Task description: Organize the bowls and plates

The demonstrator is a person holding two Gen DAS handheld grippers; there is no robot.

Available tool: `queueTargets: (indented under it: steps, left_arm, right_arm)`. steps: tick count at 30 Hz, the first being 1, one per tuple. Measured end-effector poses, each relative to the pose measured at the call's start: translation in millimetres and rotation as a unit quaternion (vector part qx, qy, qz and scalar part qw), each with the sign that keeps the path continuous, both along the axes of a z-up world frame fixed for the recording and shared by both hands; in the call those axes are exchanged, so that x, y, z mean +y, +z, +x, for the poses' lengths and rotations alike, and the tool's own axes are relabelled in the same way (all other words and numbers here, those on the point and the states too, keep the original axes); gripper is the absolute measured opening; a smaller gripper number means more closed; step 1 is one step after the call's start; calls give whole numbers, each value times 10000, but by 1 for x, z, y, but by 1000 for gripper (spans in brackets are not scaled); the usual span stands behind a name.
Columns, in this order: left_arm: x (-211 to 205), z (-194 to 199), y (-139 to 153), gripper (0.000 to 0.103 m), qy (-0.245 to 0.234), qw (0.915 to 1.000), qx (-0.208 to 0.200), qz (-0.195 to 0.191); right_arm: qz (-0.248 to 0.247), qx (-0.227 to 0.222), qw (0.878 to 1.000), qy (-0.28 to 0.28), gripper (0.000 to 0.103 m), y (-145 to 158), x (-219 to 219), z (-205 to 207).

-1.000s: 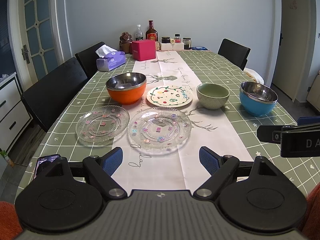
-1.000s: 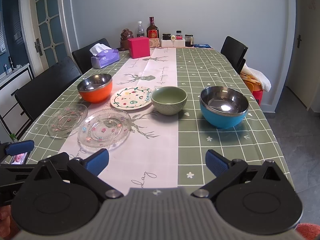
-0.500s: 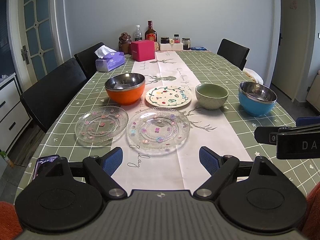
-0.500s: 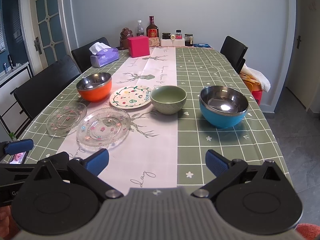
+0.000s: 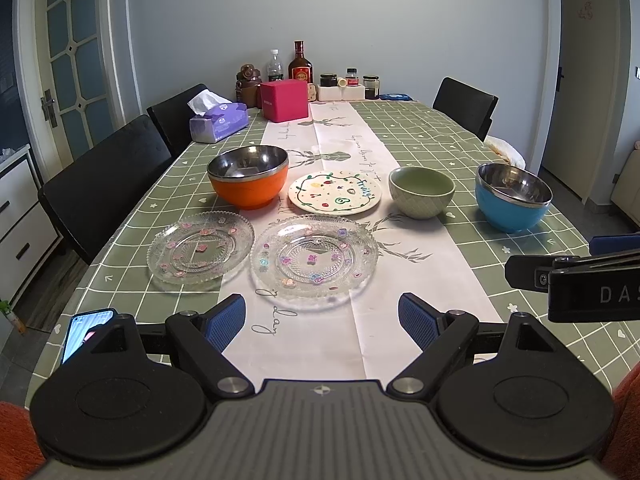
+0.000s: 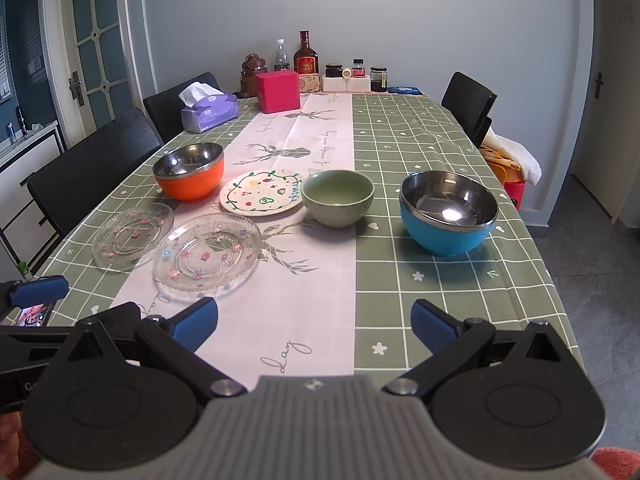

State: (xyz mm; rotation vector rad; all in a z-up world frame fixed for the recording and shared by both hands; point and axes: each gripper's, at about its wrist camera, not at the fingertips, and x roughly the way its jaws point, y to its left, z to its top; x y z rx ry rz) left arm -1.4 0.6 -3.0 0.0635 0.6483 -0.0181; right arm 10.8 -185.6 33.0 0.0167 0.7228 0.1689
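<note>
Both grippers have drawn back a little from the dishes since a second ago, so the spread sits slightly further up each view; nothing on the table has shifted. Left gripper (image 5: 321, 318) hangs with its blue pads wide apart and empty, just short of the larger glass plate (image 5: 314, 257); right gripper (image 6: 314, 324) is likewise spread and empty over the pale runner (image 6: 296, 280).

No dish is stacked yet, so the task looks to be at its very start: smaller glass plate (image 5: 200, 246) lies beside the larger one, with the orange bowl (image 5: 248, 176), painted fruit plate (image 5: 335, 192), green ceramic bowl (image 5: 422, 191) and blue bowl (image 5: 513, 196) in a row behind. A likely first move is a low, flat approach to a glass rim; the scalloped edge may be slippery.

Only the left view shows the phone's (image 5: 86, 334) lit screen clearly; the right view alone shows the blue bowl's steel interior fully and the floor beyond the table edge (image 6: 560, 288).
</note>
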Motion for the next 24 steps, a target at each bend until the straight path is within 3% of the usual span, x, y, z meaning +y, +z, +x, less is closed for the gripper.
queueTargets:
  steps: [24]
  left_arm:
    - [0,0,-2,101,2,10000,-1,-17]
  right_arm:
    - [-83,31,9999,57,100,-1,4,1]
